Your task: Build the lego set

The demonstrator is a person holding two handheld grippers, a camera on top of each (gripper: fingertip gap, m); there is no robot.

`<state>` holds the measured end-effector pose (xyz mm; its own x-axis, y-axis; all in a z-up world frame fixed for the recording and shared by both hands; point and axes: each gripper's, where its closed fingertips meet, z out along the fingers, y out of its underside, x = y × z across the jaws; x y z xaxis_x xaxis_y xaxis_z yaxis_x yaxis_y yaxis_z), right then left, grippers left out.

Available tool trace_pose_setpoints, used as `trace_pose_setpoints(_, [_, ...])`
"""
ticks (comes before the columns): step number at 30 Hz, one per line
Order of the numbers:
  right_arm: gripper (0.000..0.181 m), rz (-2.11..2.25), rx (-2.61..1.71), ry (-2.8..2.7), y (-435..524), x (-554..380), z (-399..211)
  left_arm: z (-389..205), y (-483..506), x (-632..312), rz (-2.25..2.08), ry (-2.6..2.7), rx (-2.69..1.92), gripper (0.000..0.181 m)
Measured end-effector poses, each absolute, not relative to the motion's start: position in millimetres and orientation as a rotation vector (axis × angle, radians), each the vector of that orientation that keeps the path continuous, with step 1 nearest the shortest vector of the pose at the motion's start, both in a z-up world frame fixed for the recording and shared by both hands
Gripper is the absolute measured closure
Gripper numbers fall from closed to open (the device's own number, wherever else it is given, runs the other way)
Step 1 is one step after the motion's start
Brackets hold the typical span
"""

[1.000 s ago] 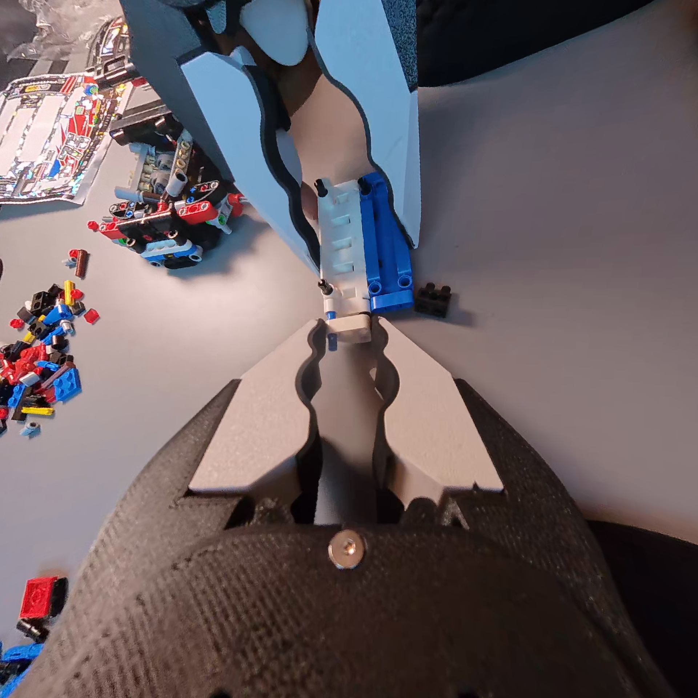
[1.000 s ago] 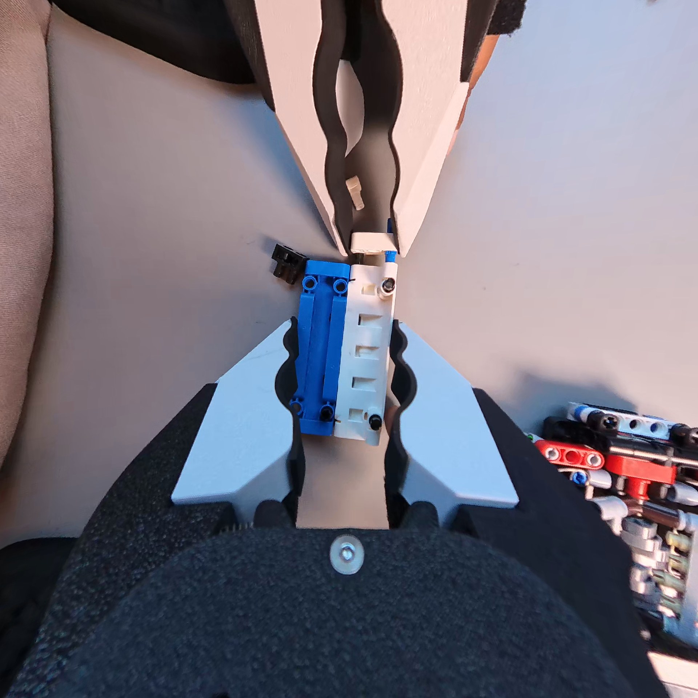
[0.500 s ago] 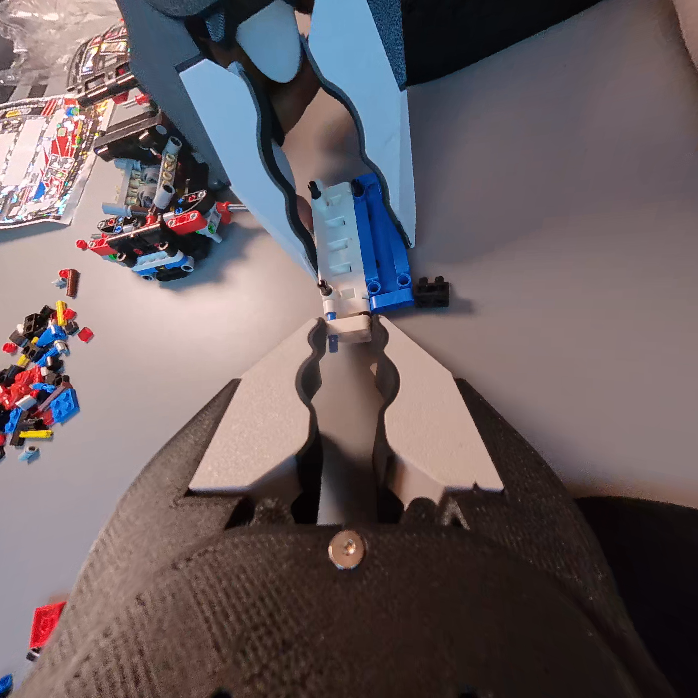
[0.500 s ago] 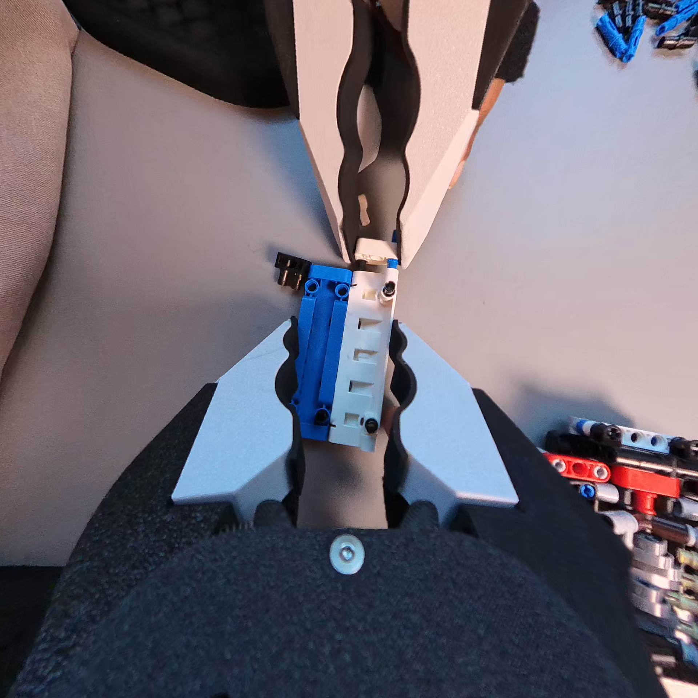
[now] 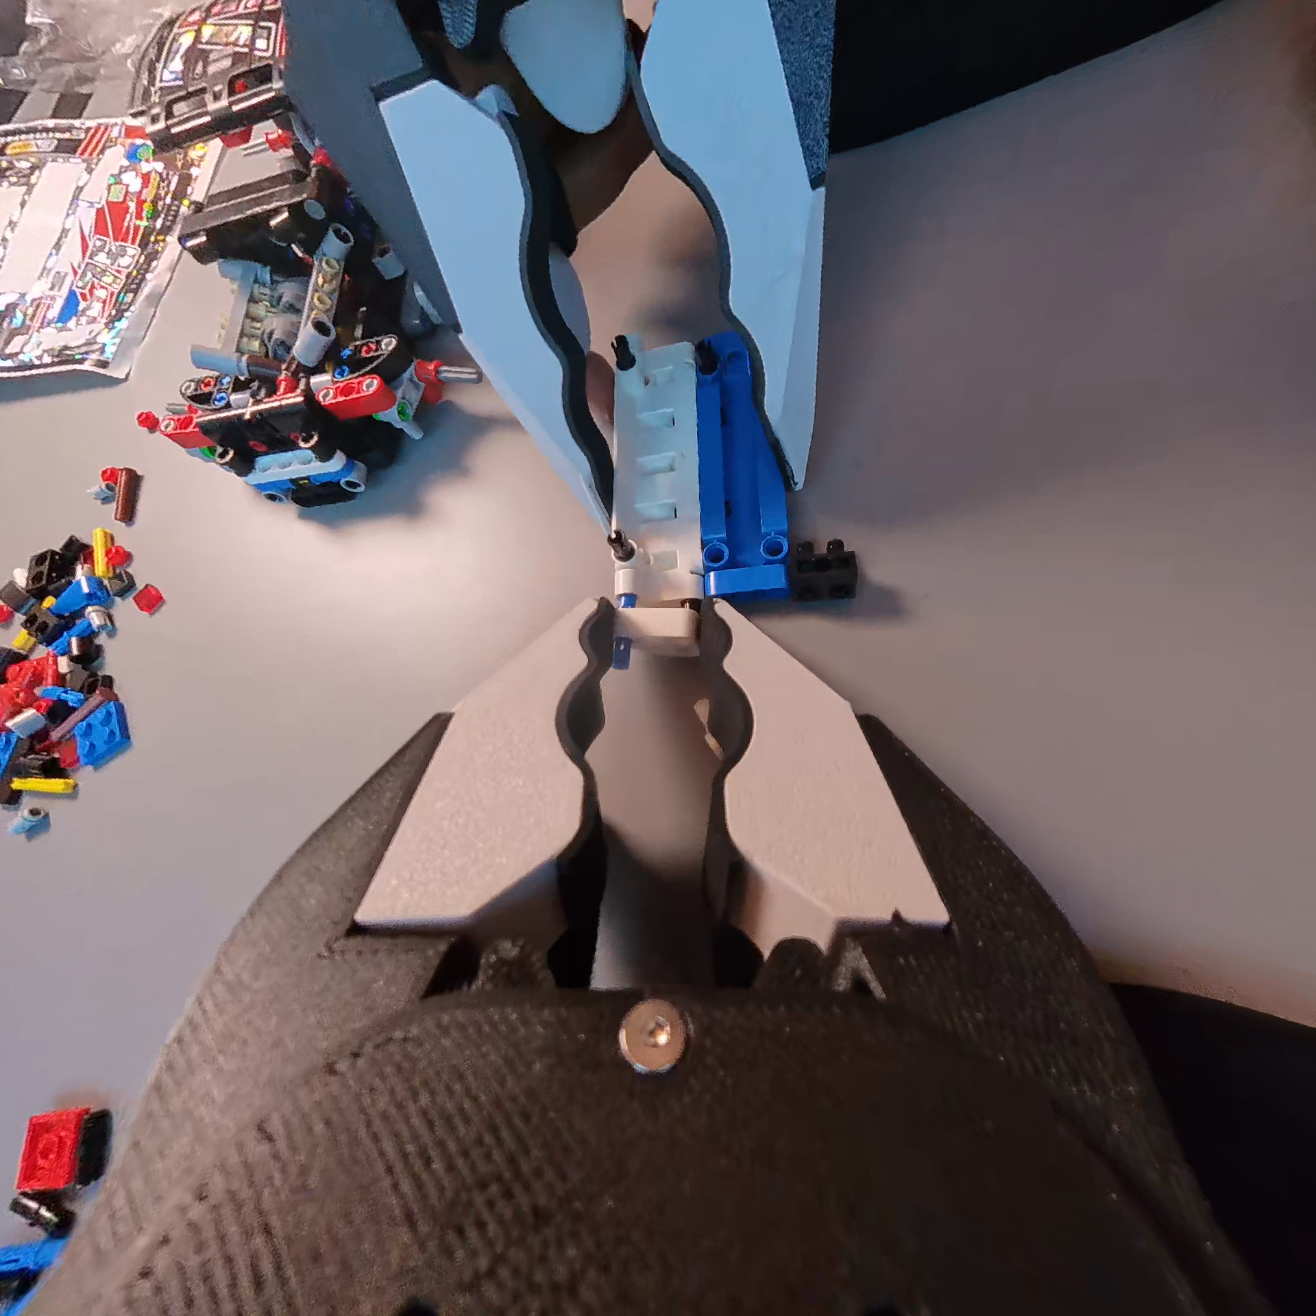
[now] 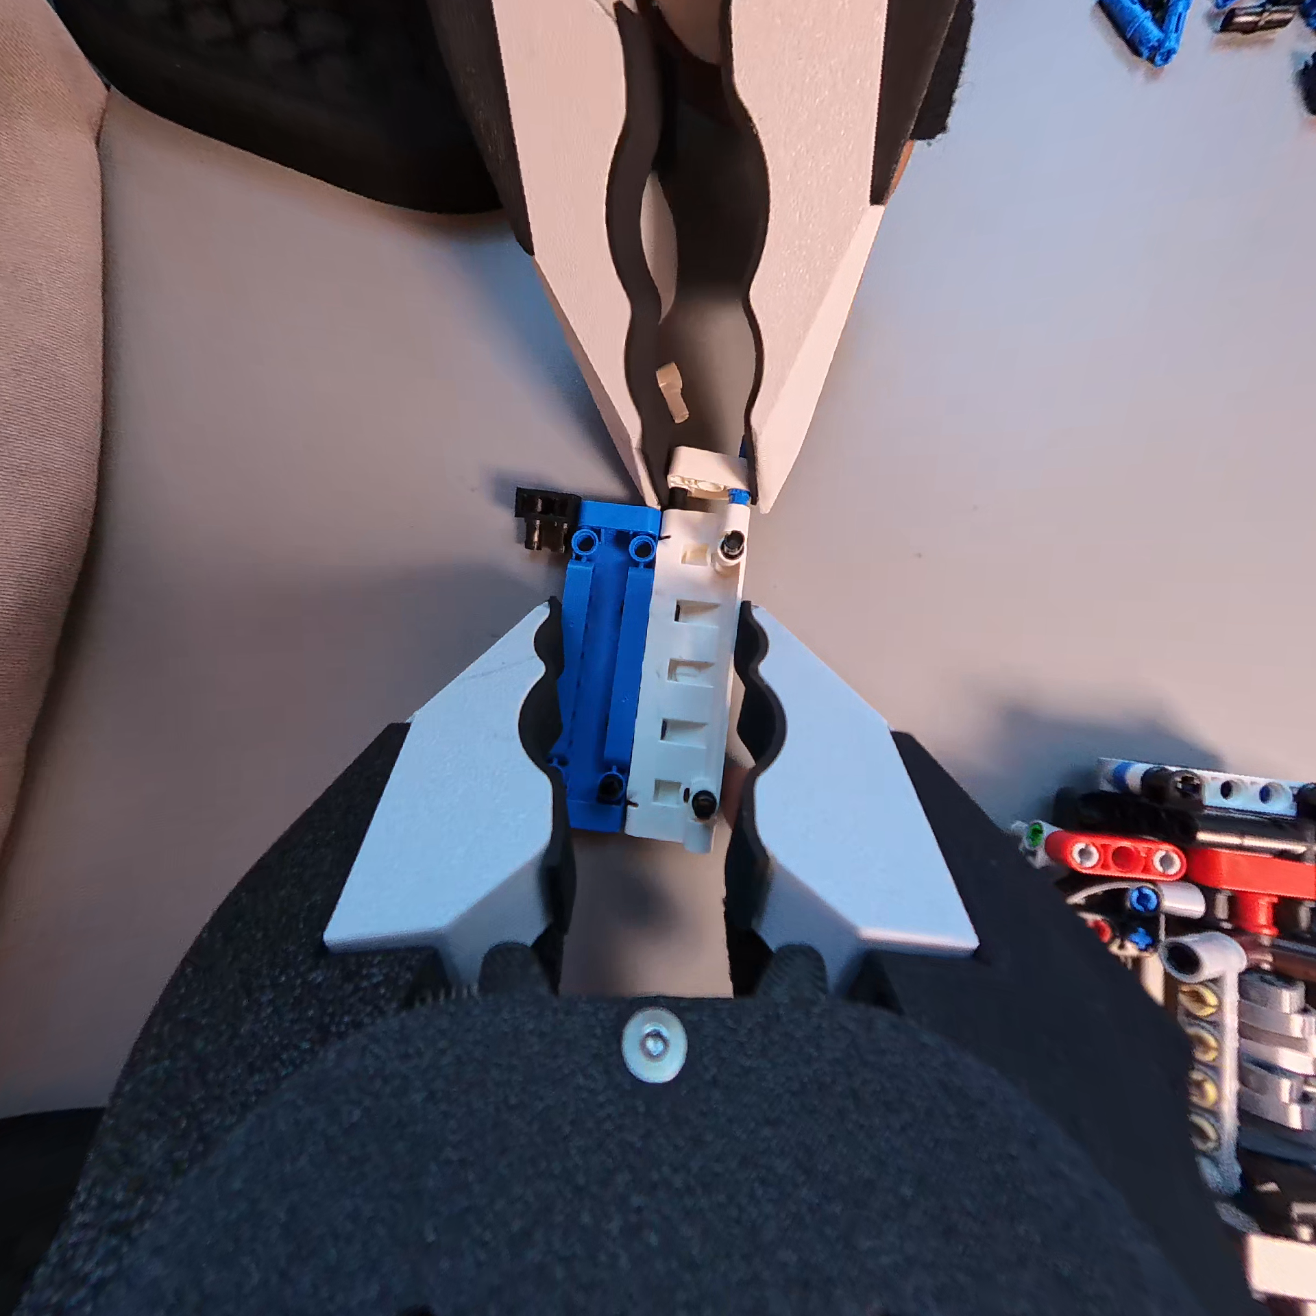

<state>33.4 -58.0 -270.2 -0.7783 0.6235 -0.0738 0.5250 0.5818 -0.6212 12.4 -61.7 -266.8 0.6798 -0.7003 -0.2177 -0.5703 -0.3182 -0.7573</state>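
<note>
The right gripper [image 6: 644,612] has its jaws closed on the blue-and-white panel assembly [image 6: 651,683], one jaw pressing the blue side, the other the white side, with the assembly's rear half sitting between them and its front half sticking out past the tips. The left gripper [image 5: 659,619] faces it head-on; its jaws are clamped on a small white connector piece [image 5: 659,627] that touches the white end of the assembly. A blue pin [image 5: 621,648] shows at the edge of that connector.

A small black brick [image 5: 826,570] touches the blue corner of the assembly at the end nearest the left gripper. The assembly is held above the grey desk [image 5: 1032,463]. Off the assembly's white side stands the partly built model [image 5: 299,370], red, black and grey; beyond it lies a sticker sheet [image 5: 78,235], and nearer the left gripper a heap of loose bricks [image 5: 57,683].
</note>
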Motion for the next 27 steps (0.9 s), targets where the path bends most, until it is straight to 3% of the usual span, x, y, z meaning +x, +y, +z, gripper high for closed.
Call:
trace_pose_setpoints(5, [0.135, 0.956, -0.951, -2.665, -58.1, 33.9, -270.9, -267.1, -63.9, 12.3, -0.164, 1.045, -2.036, 0.158])
trace_pose_setpoints(12, [0.134, 0.944, -0.932, -2.683, -58.1, 34.4, -271.3, -267.7, -71.5, 15.7, -0.298, 1.105, -2.121, 0.143])
trace_pose_setpoints(19, [0.134, 0.949, -0.913, -2.695, -58.1, 35.4, -271.5, -269.8, -68.2, 9.8, -0.356, 1.051, -2.191, 0.159])
trace_pose_setpoints(27, [0.135, 0.952, -1.015, -2.688, -57.8, 35.1, -271.3, -269.4, -68.1, 9.2, -0.309, 1.009, -2.194, 0.158])
